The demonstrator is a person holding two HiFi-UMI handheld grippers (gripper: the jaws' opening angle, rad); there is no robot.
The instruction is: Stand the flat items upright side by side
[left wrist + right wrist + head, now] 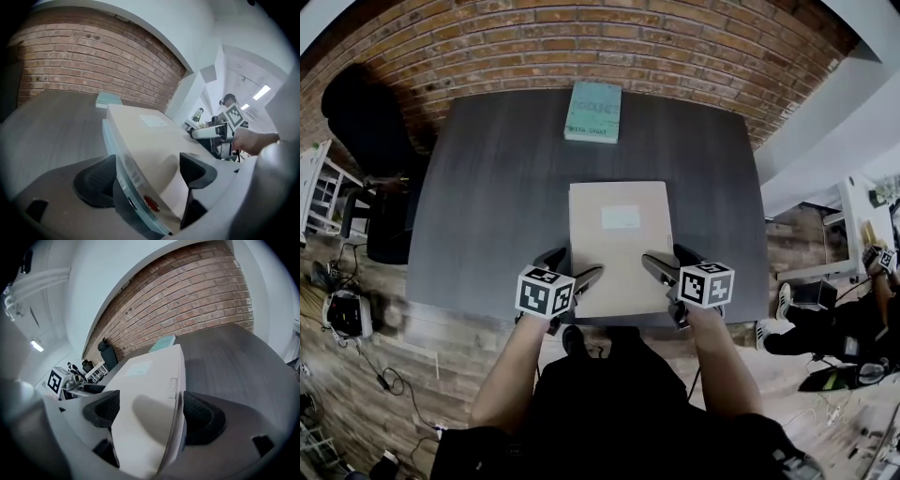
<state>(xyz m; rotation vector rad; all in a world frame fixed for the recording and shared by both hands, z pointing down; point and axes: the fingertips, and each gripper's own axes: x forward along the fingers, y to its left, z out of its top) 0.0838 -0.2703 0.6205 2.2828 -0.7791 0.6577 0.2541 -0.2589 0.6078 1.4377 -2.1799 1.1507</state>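
Note:
A tan box file (619, 244) with a white label lies flat on the dark table (487, 206), close to its front edge. My left gripper (572, 265) straddles the file's near left corner (140, 140). One pad is at the side edge and the other stands just over the top face, so this gripper is open. My right gripper (673, 260) holds the near right corner (150, 394), with one pad on the top face and one against the side edge. A teal book (593, 111) lies flat at the far edge of the table.
A brick wall (609, 37) runs behind the table. A black chair (361, 122) stands at the back left. To the right are white shelving and a seated person (853, 328). Cables and gear (347, 314) lie on the wooden floor at the left.

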